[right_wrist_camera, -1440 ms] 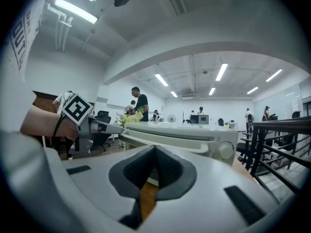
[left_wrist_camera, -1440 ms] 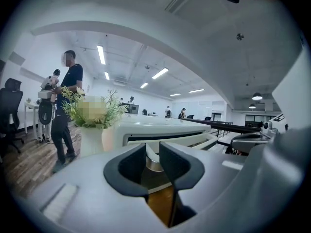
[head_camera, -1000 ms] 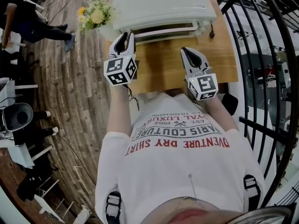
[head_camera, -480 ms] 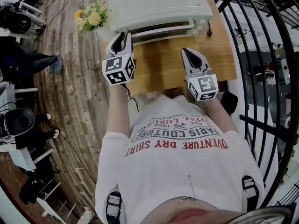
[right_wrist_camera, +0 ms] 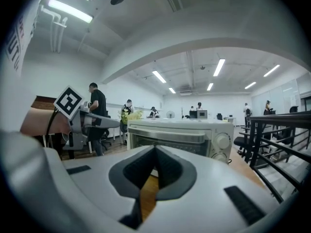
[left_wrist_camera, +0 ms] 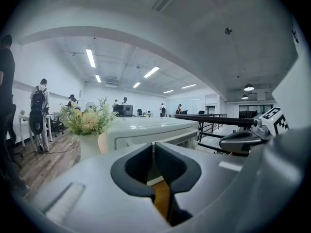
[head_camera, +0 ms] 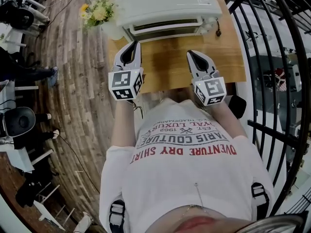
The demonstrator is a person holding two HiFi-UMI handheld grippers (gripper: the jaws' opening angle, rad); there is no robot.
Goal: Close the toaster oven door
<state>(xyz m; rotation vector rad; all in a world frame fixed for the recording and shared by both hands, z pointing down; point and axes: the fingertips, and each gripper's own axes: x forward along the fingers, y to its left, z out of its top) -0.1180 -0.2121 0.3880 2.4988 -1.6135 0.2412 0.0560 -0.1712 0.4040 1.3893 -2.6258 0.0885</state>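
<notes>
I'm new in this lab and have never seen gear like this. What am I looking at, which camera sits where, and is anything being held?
There is no robot here. A person wears a camera on the head and holds a hand-worked claw in each hand. The picture from above comes from the head camera. The other two come from cameras riding on each claw, looking along its jaws. The left claw is closing with nothing between its jaws. The right claw has its jaws together and is also empty. The cubes with square markers are parts of the claws. On the wooden table stands a white toaster oven, whose door looks closed. A vase of flowers stands beside it.
</notes>
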